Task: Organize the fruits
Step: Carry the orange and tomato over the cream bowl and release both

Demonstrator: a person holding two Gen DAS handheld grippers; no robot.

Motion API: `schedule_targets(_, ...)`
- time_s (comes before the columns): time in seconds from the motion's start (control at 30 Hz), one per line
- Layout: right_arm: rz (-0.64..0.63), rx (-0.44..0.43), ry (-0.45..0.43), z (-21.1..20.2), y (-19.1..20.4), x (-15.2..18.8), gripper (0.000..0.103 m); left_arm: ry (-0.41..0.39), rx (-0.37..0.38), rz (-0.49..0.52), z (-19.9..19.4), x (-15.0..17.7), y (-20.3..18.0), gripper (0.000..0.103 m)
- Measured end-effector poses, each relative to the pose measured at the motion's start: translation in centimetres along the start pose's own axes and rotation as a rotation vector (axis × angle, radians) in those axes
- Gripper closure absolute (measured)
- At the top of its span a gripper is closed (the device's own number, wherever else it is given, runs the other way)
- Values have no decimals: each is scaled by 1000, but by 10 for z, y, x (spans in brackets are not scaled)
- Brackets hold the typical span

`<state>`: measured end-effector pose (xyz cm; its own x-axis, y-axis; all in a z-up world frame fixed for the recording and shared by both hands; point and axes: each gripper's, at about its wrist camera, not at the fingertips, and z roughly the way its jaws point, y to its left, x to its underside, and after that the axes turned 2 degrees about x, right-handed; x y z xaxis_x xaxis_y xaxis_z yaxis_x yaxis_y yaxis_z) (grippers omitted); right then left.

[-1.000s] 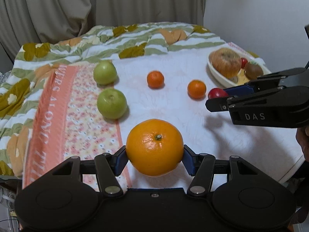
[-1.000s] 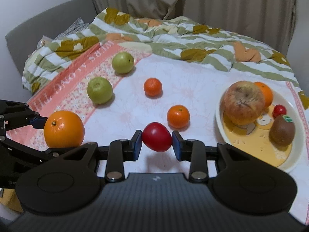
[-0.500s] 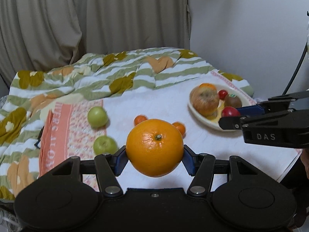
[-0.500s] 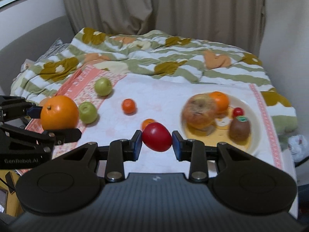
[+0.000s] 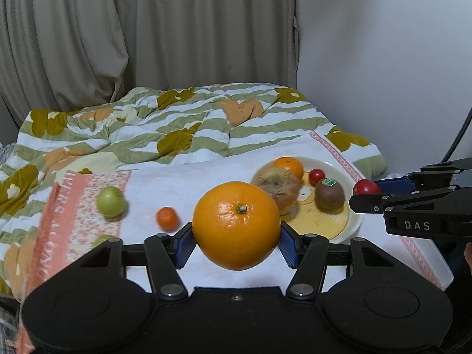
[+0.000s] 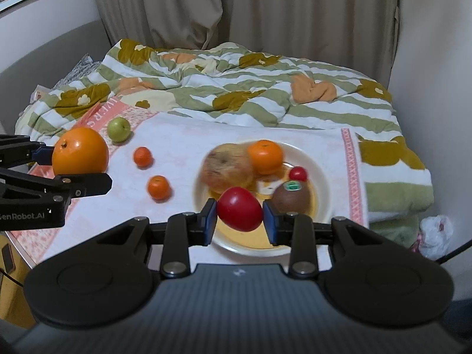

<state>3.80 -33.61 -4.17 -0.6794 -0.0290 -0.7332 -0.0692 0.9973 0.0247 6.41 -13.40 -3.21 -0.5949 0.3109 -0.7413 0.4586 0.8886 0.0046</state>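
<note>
My left gripper (image 5: 236,236) is shut on a large orange (image 5: 236,225), held in the air above the white cloth; it also shows in the right wrist view (image 6: 80,151). My right gripper (image 6: 239,219) is shut on a red tomato (image 6: 239,213), held above the near edge of the white plate (image 6: 321,174). The tomato also shows in the left wrist view (image 5: 365,187). The plate (image 5: 334,166) holds a large brownish apple (image 6: 227,171), an orange (image 6: 264,157), a small red tomato (image 6: 298,173) and a kiwi (image 6: 290,199).
On the cloth lie two small mandarins (image 6: 142,156) (image 6: 159,187) and a green apple (image 6: 118,129); a second green apple (image 5: 103,239) peeks over my left gripper. A rumpled striped quilt (image 6: 236,88) lies behind. A wall stands to the right.
Both grippers have risen and pulled back from the cloth with their fruit. The right gripper has moved right, so the tomato now hangs over the plate.
</note>
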Motion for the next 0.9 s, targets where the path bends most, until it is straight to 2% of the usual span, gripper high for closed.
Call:
schedule_targets(0.2, -33, -30, 27, 12, -44, 2, 54, 33, -12, -40, 27, -6, -38, 40)
schedule_targets(0.43, -49, -49, 53, 30, -79, 4, 54, 107, 3, -54, 72, -11, -70, 40)
schedule_targets(0.9, 19, -41, 93, 54, -104, 10, 54, 261, 4, 16, 150, -10, -93, 40)
